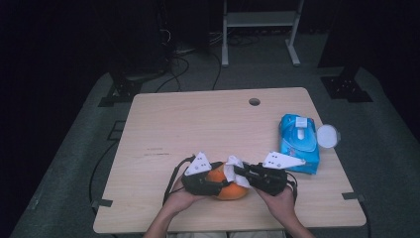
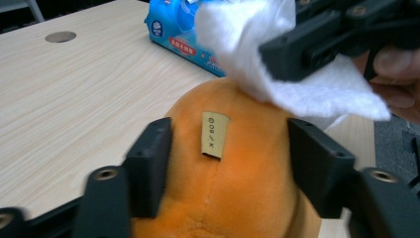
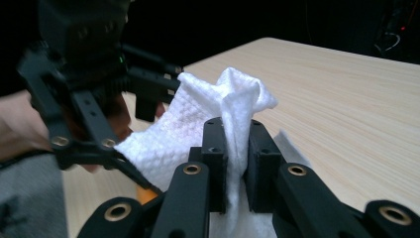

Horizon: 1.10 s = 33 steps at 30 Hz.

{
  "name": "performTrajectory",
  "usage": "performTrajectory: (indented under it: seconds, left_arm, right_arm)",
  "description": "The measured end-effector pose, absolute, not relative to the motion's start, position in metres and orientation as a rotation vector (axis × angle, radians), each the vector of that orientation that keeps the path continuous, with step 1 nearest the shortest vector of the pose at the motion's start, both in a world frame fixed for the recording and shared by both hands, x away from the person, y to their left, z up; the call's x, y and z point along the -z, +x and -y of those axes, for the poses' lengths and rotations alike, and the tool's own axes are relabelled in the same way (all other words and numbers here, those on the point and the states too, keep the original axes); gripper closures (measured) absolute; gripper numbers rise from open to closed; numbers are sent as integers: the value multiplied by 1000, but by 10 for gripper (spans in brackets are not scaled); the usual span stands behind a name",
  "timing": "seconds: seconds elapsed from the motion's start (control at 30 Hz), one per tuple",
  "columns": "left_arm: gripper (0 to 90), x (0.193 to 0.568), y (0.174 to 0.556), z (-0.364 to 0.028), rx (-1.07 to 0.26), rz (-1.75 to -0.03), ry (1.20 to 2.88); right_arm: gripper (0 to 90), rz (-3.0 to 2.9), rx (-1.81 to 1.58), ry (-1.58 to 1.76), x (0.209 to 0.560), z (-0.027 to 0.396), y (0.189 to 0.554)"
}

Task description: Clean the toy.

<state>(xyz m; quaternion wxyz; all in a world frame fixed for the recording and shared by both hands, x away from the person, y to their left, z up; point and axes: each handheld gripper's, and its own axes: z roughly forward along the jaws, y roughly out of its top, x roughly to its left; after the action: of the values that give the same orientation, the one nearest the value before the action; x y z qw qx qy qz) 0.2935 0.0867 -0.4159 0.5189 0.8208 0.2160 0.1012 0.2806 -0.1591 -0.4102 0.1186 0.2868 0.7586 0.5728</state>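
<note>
An orange plush fruit with a small paper tag rests on the table near its front edge. My left gripper is closed around it, one black jaw against each side of the fruit. From the right, my right gripper is shut on a crumpled white wipe, pinched between its two jaws. The wipe lies against the top of the fruit. In the right gripper view the left gripper stands just behind the wipe.
A blue pack of wipes lies at the right of the wooden table, its white lid flipped open over the edge. A round cable hole sits near the far edge. Dark floor, cables and a metal stand lie beyond.
</note>
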Motion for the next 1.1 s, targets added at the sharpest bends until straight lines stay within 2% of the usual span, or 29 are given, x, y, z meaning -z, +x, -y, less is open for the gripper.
performTrajectory:
  seconds: [0.1,0.2,0.27,0.37,0.43,0.67,0.73,0.83,0.9,1.1]
  left_arm:
    - [200,416,298,-95,-150,-537,1905]
    - [150,420,302,-100,-154,-565,1914]
    - [156,430,305,-97,-151,-590,1939]
    - [269,433,302,-94,-204,-602,1940]
    - [292,431,300,-91,-219,-592,1936]
    - [222,430,298,-90,-126,-530,1930]
    - [227,430,297,-87,-169,-522,1950]
    - [305,429,293,-83,-262,-538,1972]
    - [322,428,292,-81,-269,-545,1969]
    - [271,425,289,-81,-234,-465,1979]
  right_arm:
    - [800,-2224,-1665,891,419,166,287]
    - [800,-2199,-1661,947,422,177,292]
    - [800,-2196,-1667,961,423,179,295]
    - [800,-2194,-1656,944,419,176,291]
    - [799,-2198,-1689,895,413,173,286]
    - [798,-2207,-1655,930,421,180,293]
    - [797,-2196,-1653,962,422,185,296]
    - [798,-2191,-1644,947,419,181,292]
    - [797,-2190,-1652,885,412,175,285]
    - [796,-2222,-1639,887,413,176,284]
